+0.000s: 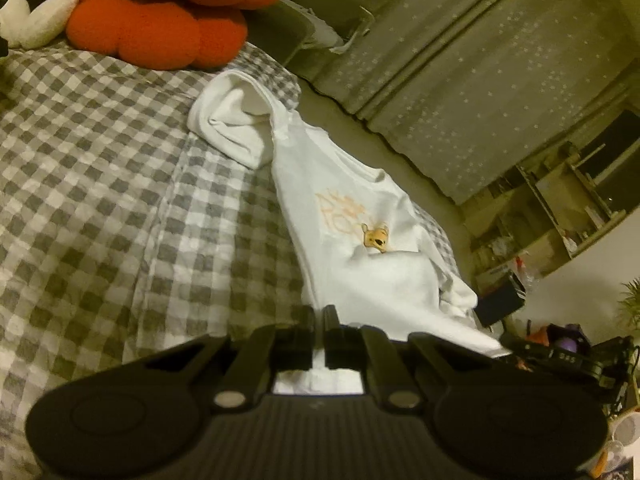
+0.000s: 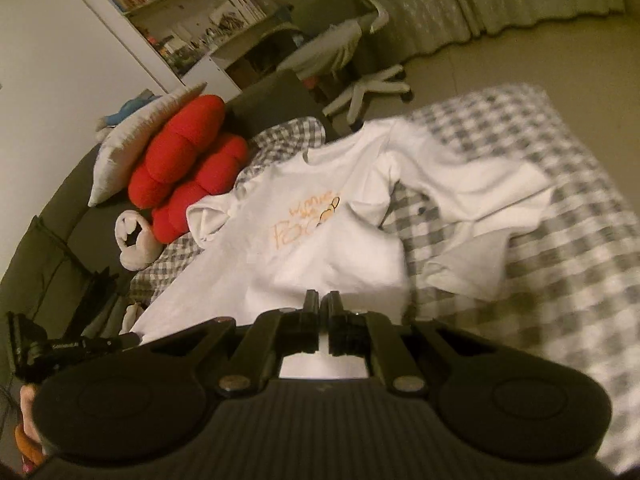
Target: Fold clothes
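Note:
A white long-sleeved shirt [image 1: 344, 216] with an orange print and a small bear face lies on the grey checked bedspread [image 1: 100, 160]. My left gripper [image 1: 319, 312] is shut on the shirt's bottom hem, and white cloth shows between and under its fingers. In the right wrist view the same shirt [image 2: 304, 232] stretches away from me, print up, one sleeve [image 2: 472, 188] thrown out to the right. My right gripper [image 2: 321, 298] is shut on the hem too. The other gripper [image 2: 36, 350] shows at the lower left, holding the hem further along.
Red cushions [image 2: 188, 164] and a white pillow [image 2: 132, 148] sit at the head of the bed. A white office chair [image 2: 360, 64] and a bookshelf [image 2: 168, 4] stand beyond. Curtains [image 1: 480, 72] and low shelves [image 1: 560, 216] line the far side past the bed's edge.

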`<state>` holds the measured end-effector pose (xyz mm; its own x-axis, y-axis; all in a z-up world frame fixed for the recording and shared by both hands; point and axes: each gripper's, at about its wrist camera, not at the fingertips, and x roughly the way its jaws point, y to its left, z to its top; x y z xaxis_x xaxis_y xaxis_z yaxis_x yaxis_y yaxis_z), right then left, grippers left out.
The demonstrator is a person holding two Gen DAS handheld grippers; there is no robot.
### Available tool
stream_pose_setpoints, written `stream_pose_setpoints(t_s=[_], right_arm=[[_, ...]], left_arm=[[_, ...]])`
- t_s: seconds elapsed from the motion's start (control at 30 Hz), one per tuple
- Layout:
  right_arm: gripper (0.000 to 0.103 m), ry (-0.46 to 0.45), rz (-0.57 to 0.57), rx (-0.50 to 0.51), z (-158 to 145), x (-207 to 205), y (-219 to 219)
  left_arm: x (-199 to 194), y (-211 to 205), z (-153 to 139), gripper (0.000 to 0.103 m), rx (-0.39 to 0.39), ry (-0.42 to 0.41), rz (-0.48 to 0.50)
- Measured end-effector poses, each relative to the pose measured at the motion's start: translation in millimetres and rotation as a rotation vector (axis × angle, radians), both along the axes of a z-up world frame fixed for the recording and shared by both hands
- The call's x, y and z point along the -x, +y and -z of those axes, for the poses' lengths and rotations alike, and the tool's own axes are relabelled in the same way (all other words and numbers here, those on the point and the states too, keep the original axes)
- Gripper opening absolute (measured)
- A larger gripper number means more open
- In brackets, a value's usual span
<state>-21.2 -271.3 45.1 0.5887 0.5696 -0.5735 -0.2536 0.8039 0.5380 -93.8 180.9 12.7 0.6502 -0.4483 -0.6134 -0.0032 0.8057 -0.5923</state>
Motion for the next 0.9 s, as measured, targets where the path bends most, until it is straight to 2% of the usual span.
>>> stream_pose_setpoints(t_s=[0.13, 0.27, 0.4, 0.53, 0.63, 0.73, 0.77, 0.8, 0.87, 0.9], right_arm=[[0.005, -0.020, -0.021, 0.035, -8.5, 17.0, -2.3], [0.005, -0.011, -0.071, 0.033, -4.0, 25.5, 5.1], [0.013, 0.013, -0.121, 0.023, 4.9, 25.3, 16.8], [0.013, 0.030, -0.122, 0.048, 12.7, 24.2, 20.0], [0.014, 0.062, -0.097, 0.072, 20.6, 20.4, 15.8], [0.015, 0.098, -0.081, 0.103, 30.5, 18.5, 10.4], [0.015, 0.110, -0.078, 0.114, 34.4, 18.1, 8.9], [0.016, 0.123, -0.075, 0.125, 38.2, 17.7, 7.5], [0.028, 0.148, -0.069, 0.146, 45.6, 17.1, 4.8], [0.044, 0.148, -0.065, 0.152, 47.3, 17.8, 4.1]], left_arm=[[6.5, -2.3, 0.8, 0.004, -0.025, -0.001, 0.015], [6.4, 3.2, 7.8, 0.004, -0.072, 0.007, -0.008], [6.1, 12.8, 19.0, 0.004, -0.099, 0.034, -0.038], [5.4, 21.2, 30.0, 0.004, -0.141, 0.073, -0.043], [5.7, 30.7, 37.7, 0.005, -0.145, 0.095, -0.049], [5.0, 35.5, 45.1, 0.025, -0.139, 0.111, -0.048], [4.4, 36.2, 47.7, 0.038, -0.136, 0.118, -0.045], [3.8, 36.9, 50.4, 0.042, -0.133, 0.124, -0.042], [2.7, 38.2, 55.7, 0.042, -0.127, 0.137, -0.035], [2.1, 38.9, 58.3, 0.042, -0.124, 0.143, -0.032]])
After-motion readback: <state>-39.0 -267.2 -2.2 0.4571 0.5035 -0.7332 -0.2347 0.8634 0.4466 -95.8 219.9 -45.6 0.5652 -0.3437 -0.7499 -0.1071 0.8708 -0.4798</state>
